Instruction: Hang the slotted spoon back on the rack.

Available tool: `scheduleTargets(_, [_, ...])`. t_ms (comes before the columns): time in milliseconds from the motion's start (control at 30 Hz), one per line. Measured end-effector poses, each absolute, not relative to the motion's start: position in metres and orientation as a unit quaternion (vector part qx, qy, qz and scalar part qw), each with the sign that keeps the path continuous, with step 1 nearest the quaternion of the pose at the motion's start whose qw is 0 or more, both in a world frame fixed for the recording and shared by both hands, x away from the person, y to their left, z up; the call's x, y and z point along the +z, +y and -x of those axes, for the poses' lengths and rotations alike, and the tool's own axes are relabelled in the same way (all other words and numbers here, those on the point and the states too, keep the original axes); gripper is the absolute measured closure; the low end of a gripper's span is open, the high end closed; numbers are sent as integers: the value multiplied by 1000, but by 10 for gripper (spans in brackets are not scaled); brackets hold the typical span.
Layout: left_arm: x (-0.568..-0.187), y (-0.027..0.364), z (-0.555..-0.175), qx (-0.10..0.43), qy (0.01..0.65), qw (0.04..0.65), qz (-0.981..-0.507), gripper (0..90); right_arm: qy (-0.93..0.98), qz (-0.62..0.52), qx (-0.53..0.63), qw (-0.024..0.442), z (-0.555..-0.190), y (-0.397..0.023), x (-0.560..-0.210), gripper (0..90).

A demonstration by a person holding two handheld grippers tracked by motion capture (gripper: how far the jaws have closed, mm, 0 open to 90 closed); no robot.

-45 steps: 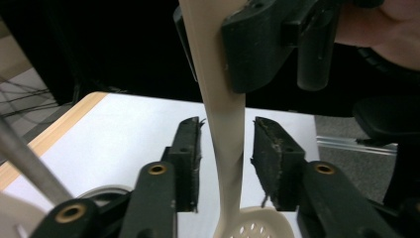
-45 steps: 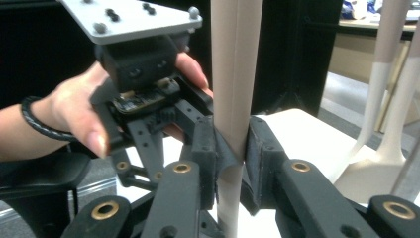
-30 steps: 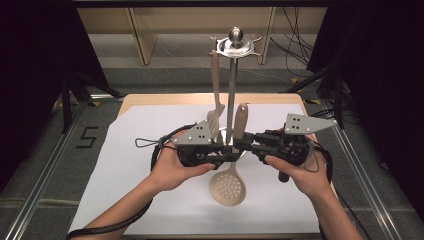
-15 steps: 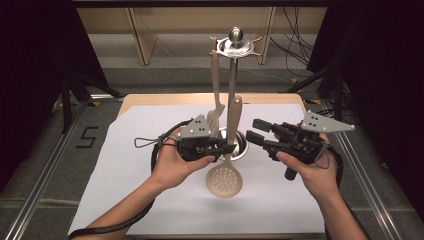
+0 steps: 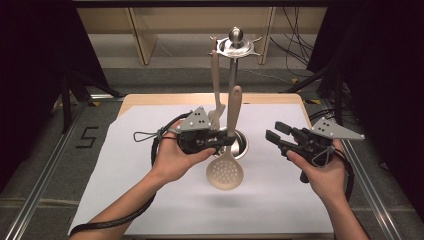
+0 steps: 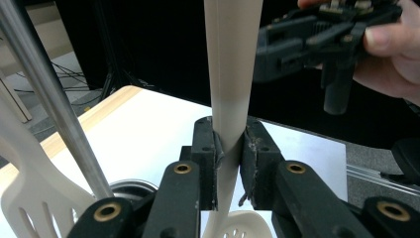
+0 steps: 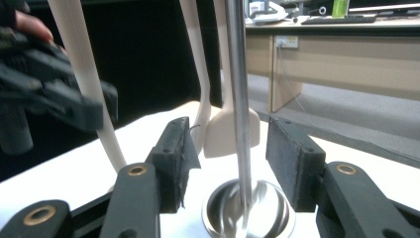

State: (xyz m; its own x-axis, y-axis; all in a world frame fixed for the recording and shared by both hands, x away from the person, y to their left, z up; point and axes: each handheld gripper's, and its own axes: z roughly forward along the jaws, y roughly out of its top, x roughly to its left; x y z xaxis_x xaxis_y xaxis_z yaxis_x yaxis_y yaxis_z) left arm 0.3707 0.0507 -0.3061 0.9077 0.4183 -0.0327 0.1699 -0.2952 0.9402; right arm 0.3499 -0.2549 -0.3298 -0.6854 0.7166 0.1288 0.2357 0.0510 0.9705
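Left tool (image 5: 227,140) clamped on slotted spoon (image 5: 227,165) handle mid-shaft, spoon upright beside utensil stand (image 5: 234,60), bowl low over surface (image 5: 125,190). Right tool (image 5: 275,134) jaws apart, empty, well right. Spoon looked light, stiff, smooth plastic, likely slippery; grip flat handle faces.

The metal rack pole (image 5: 234,85) rises from its round base (image 5: 241,145) mid-table, with a cream slotted turner (image 5: 216,95) hanging just beside it, so the way through the middle is blocked. The left gripper (image 5: 220,142) is clamped on the skimmer (image 5: 228,150) right in front of the base, crowding that spot. The right gripper (image 5: 277,135), jaws apart, sits well clear of them to the right, and the white sheet (image 5: 125,185) lies bare along the near edge and both sides.
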Motion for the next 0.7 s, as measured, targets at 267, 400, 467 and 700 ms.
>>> scheduleTargets(267, [-300, 50, -378, 118, 186, 566, -794, 777, 706, -345, 581, 210, -351, -256, -341, 528])
scheduleTargets(400, [-297, 51, -381, 117, 188, 566, -794, 777, 715, -359, 558, 219, -350, -257, -349, 528])
scheduleTargets(467, [-296, 51, -383, 119, 188, 566, -794, 777, 717, -363, 555, 216, -350, -257, -354, 528])
scheduleTargets(700, [-292, 48, -389, 120, 190, 567, -793, 777, 719, -373, 545, 217, -352, -266, -360, 528])
